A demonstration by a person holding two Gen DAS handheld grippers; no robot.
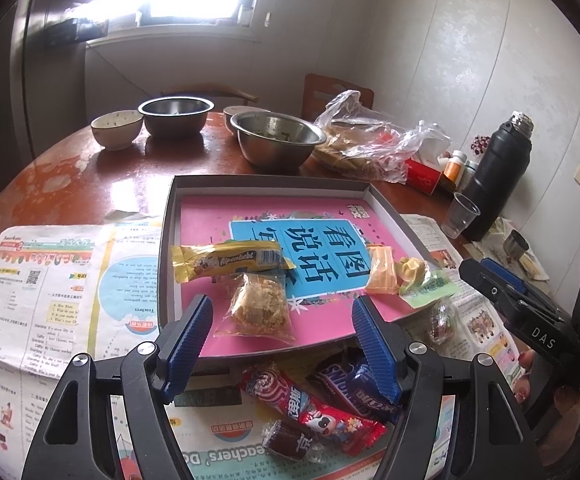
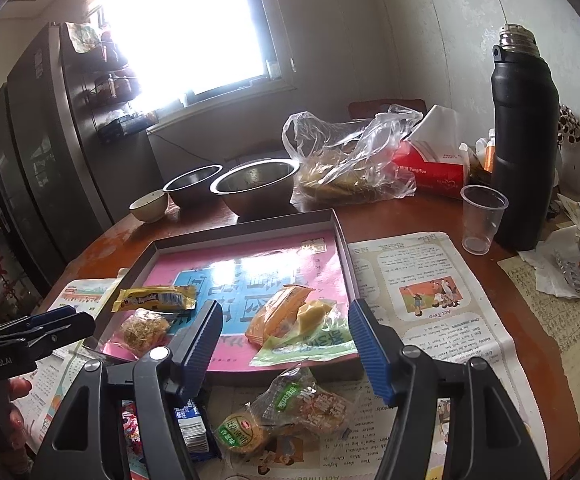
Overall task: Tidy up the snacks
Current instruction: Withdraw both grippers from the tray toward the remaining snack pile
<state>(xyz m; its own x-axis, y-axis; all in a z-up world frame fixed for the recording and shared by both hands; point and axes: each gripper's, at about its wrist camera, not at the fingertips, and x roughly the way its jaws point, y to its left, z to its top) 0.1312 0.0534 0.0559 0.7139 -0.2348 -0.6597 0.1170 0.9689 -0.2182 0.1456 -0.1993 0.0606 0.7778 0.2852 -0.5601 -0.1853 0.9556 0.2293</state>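
A shallow grey tray (image 1: 171, 216) (image 2: 342, 240) with a pink and blue liner holds a yellow Alpenliebe stick (image 1: 229, 260) (image 2: 153, 298), a crumbly cake in clear wrap (image 1: 257, 312) (image 2: 141, 330), an orange packet (image 1: 382, 272) (image 2: 277, 312) and a yellow-green packet (image 1: 422, 280) (image 2: 310, 336). My left gripper (image 1: 281, 304) hovers open over the tray's near edge, above the cake and clear of it. My right gripper (image 2: 285, 312) is open over the orange and green packets, touching neither. On the newspaper in front lie a red candy wrapper (image 1: 310, 412), a Snickers bar (image 1: 338, 378) and green-labelled cakes (image 2: 290, 408).
Beyond the tray stand two steel bowls (image 1: 277, 136) (image 2: 253, 184), a small ceramic bowl (image 1: 115, 128), a plastic bag of food (image 2: 350, 160) and a red tissue box (image 2: 434, 168). A black thermos (image 2: 524, 140) and a clear cup (image 2: 482, 216) stand at right. Newspaper (image 2: 422, 280) covers the round table's front.
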